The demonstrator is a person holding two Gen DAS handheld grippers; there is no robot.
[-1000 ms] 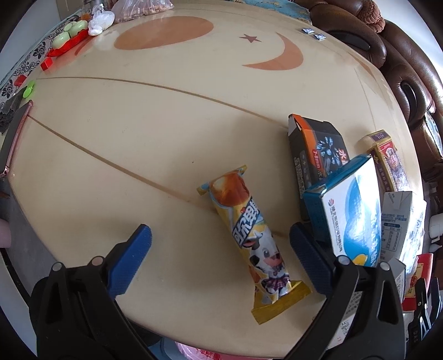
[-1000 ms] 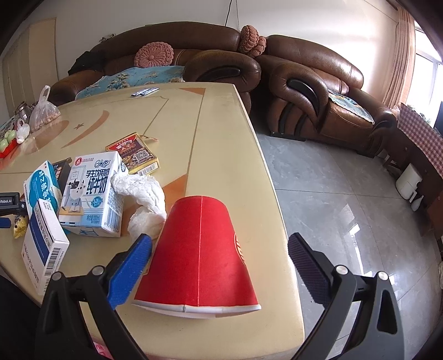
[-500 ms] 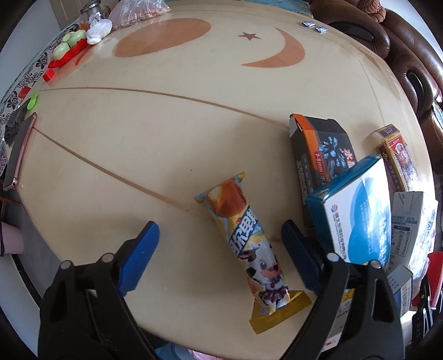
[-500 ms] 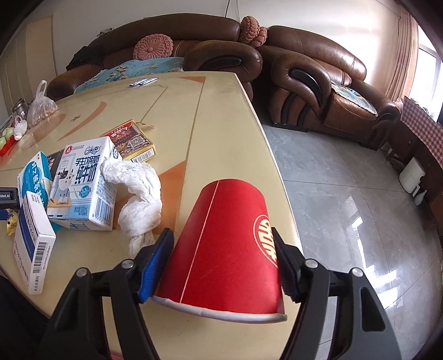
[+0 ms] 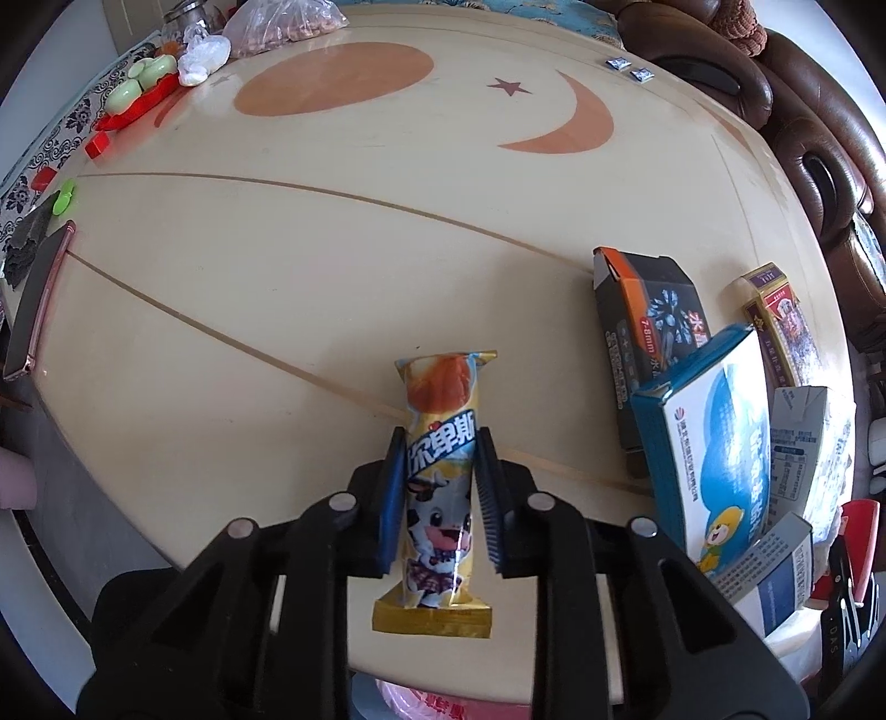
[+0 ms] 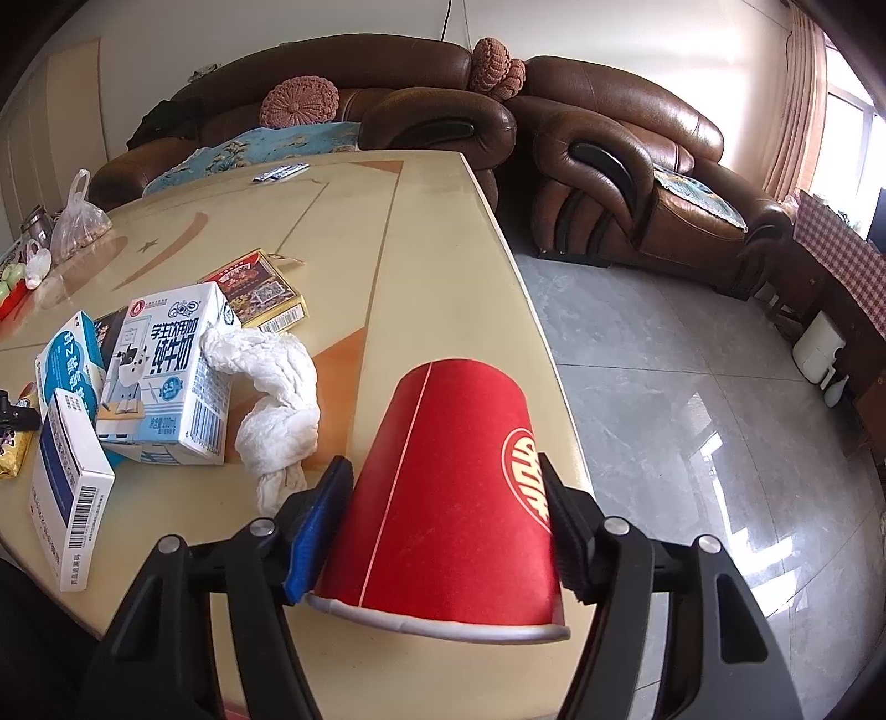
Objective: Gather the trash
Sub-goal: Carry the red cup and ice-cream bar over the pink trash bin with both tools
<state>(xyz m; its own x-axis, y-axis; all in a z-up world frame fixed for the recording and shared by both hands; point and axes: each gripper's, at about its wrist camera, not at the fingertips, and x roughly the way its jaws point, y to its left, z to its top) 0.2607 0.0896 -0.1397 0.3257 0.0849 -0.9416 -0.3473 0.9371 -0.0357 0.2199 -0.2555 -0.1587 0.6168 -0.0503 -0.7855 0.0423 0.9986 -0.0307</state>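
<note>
My left gripper [image 5: 440,443] is shut on a yellow snack wrapper [image 5: 440,498] with a cartoon cow, gripping its middle on the cream table [image 5: 277,288]. My right gripper [image 6: 443,476] is shut on an upside-down red paper cup [image 6: 448,498] near the table's right edge. A crumpled white tissue [image 6: 277,399], a milk carton [image 6: 166,376], a blue box [image 5: 714,465], a black and orange box [image 5: 648,338] and a white and blue box [image 6: 69,482] lie between the two grippers.
A card pack [image 6: 257,291] lies behind the milk carton. A phone [image 5: 39,299] rests at the table's left edge. Plastic bags [image 5: 282,22] and a red tray [image 5: 138,99] sit at the far end. Brown sofas [image 6: 609,166] stand beyond the table.
Both grippers closed: the left moved forward over the wrapper and shut on it, the right tightened from wide open onto the red cup.
</note>
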